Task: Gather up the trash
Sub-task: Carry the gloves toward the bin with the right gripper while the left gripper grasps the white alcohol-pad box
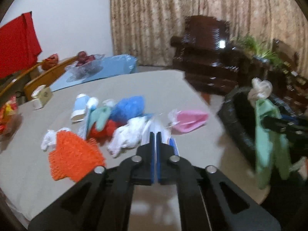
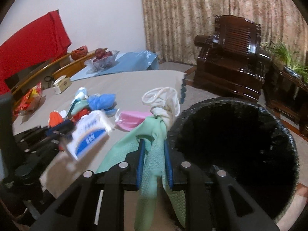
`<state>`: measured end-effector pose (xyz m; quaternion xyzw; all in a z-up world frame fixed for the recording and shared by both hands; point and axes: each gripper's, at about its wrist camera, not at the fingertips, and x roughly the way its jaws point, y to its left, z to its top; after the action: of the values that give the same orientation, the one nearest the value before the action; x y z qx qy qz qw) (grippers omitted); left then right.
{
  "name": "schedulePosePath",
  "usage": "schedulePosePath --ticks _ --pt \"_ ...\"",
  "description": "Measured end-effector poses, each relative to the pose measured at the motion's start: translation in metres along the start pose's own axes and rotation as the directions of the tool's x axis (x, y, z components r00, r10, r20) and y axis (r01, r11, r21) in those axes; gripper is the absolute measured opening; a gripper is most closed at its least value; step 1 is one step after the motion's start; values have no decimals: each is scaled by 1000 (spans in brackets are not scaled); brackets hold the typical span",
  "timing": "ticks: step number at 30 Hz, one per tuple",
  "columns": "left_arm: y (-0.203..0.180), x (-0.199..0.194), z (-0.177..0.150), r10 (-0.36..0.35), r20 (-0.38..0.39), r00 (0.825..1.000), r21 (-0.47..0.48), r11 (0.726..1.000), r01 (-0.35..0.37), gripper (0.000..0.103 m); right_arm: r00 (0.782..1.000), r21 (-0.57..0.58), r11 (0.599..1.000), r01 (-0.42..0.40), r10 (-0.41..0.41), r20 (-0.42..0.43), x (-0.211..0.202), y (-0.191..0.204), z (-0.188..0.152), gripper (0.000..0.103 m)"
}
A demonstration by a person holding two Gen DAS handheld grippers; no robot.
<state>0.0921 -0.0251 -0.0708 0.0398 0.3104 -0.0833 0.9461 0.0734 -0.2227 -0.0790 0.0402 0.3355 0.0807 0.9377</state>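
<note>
Trash lies in a heap on the tabletop (image 1: 173,88), which has a grey cloth on it. In the heap are an orange net scrubber (image 1: 74,159), a blue net puff (image 1: 130,105), a crumpled white bag (image 1: 129,134), a pink face mask (image 1: 189,120) and a small blue and white bottle (image 1: 79,106) lying on its side.

The left gripper (image 1: 155,134) has its jaws shut tight. In the right wrist view a white and blue wrapper (image 2: 90,134) is pinched at its tip. In the left wrist view only a bit of that wrapper peeks out beside the blue pads.

The right gripper (image 2: 154,144) has its jaws closed a good way on a green rubber glove (image 2: 152,154). The glove hangs down below the pads, and its top is tied to a bunch of cream cloth with loops (image 2: 165,104). The glove is up in the air, just beside the rim of a black trash bin (image 2: 231,144). The bin stands off the right edge of the tabletop, and its open mouth looks dark inside.

At the far end of the tabletop sit a tissue box (image 1: 42,96) and a glass bowl of red fruit (image 1: 84,65) on a blue mat. A dark wooden armchair (image 2: 231,57) stands behind, in front of a long patterned curtain (image 2: 192,19)
</note>
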Motion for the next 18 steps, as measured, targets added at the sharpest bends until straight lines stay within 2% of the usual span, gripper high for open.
schedulePosePath --ticks 3,5,6,7,8,9,10,12,13,18 --pt "-13 -2 3 -40 -2 999 17 999 40 1 1000 28 999 25 -25 0 -6 -15 -2 20" --pt "-19 4 0 -31 -34 999 18 999 31 7 999 55 998 38 -38 -5 -9 -25 -6 20" --pt "-18 9 -5 -24 -64 998 7 1000 24 17 999 62 997 41 -41 -7 -10 -27 -7 20" --pt "-17 12 -8 -22 -80 997 -5 1000 21 34 999 64 997 44 -43 -10 -11 -29 -9 20" --pt "-15 15 -14 -7 -96 995 -21 1000 5 43 999 62 997 45 -44 -13 -11 -29 -10 20" --pt "-13 15 -17 11 -103 995 -31 999 -14 57 999 58 997 44 -44 -17 -10 -29 -13 20" --pt "-10 16 -22 43 -110 993 -43 998 -48 65 999 54 998 42 -41 -21 -8 -28 -14 20" --pt "-9 19 -30 82 -123 989 -46 995 -88 72 999 50 998 33 -32 -27 -5 -25 -17 20" --pt "-8 23 -35 101 -138 985 -40 993 -107 73 999 49 998 29 -27 -29 -3 -24 -16 20" --pt "-7 40 -46 93 -192 977 -38 994 -102 73 999 32 999 21 -20 -43 3 -20 -22 20"
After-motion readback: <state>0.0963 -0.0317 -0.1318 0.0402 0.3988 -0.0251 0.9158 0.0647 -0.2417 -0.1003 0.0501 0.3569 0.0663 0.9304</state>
